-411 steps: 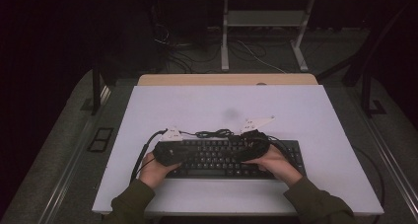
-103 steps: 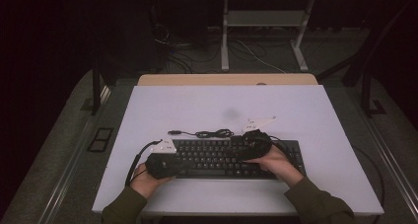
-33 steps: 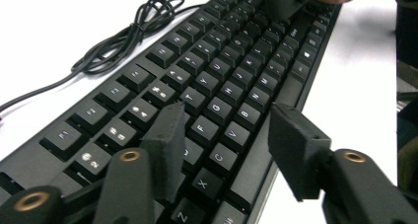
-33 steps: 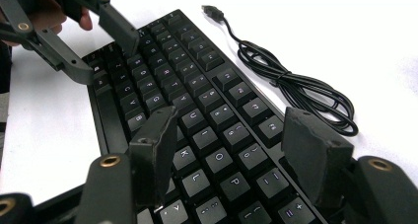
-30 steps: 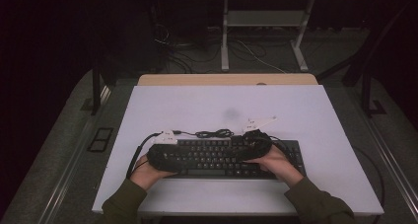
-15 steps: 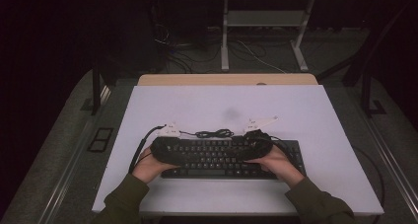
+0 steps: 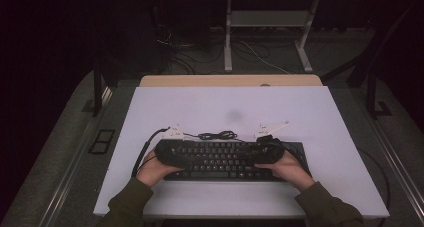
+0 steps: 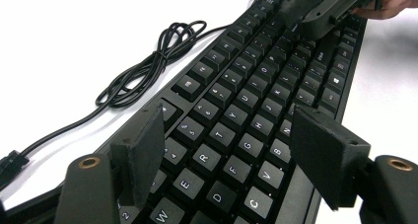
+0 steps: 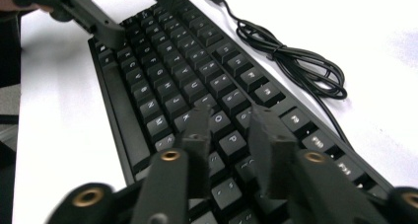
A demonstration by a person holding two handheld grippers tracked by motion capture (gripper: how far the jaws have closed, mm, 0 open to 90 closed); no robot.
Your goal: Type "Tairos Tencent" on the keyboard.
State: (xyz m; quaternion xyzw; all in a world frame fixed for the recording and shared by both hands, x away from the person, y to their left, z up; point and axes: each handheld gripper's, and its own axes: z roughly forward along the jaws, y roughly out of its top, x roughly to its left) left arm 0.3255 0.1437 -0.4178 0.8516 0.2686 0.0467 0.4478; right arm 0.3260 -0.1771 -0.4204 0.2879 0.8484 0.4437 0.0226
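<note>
On the left, the left tongs (image 8: 226,150) are standing spread above the letter keys at the left end of the black keyboard (image 7: 227,159), pinching nothing; their jaws have just been opening, with only keycaps showing in the gap. That wide stance, to my eye, is letting one pad drop on a single key while the other is staying clear of its neighbours. The keyboard itself is lying flat on the white desk (image 7: 310,112), near its front edge, square to the person so both hands are reaching it evenly. Behind it, its cable (image 7: 216,135) is sitting coiled in a loose bundle on the desk, out of the way of the keys.

On the right, the right tongs (image 9: 231,130) are hovering low over the keys near the right end, their jaws nearly together with a narrow gap and nothing between them; they have just been closing, probably to make one narrow tip for pressing.

Compared with a second ago, both hands are sitting almost where they were in the high view; the keyboard and cable are lying unchanged.
</note>
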